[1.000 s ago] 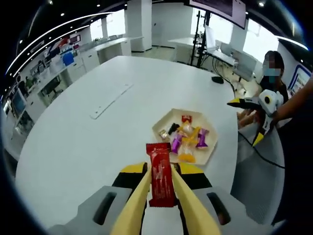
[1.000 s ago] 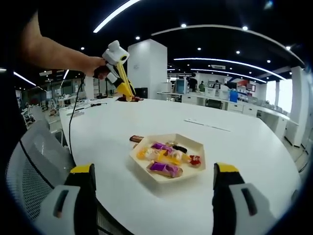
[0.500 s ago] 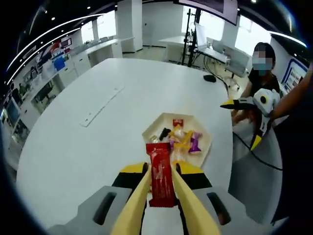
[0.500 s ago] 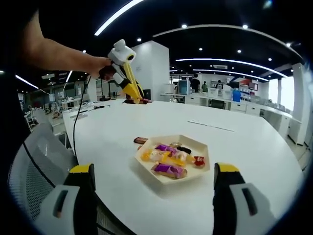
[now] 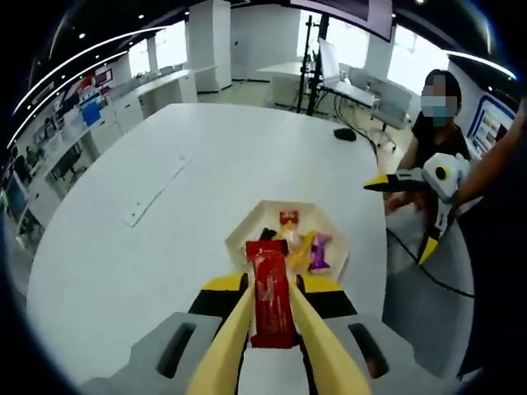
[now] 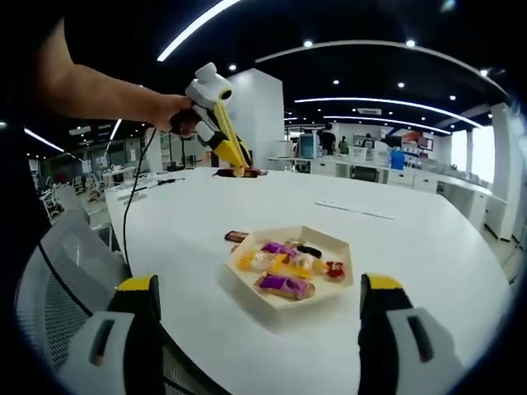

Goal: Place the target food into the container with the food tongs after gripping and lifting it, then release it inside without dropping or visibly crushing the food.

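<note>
In the left gripper view the left gripper, low centre, is clenched on a red snack bar, above the tray of sweets mid-frame; the right gripper, bottom of its view, stands released, jaws wide, tray between them.

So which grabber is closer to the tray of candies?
Hard to tell. The left gripper hangs above the table beyond the tray, holding a red bar; the right gripper waits open, low beside it.
</note>
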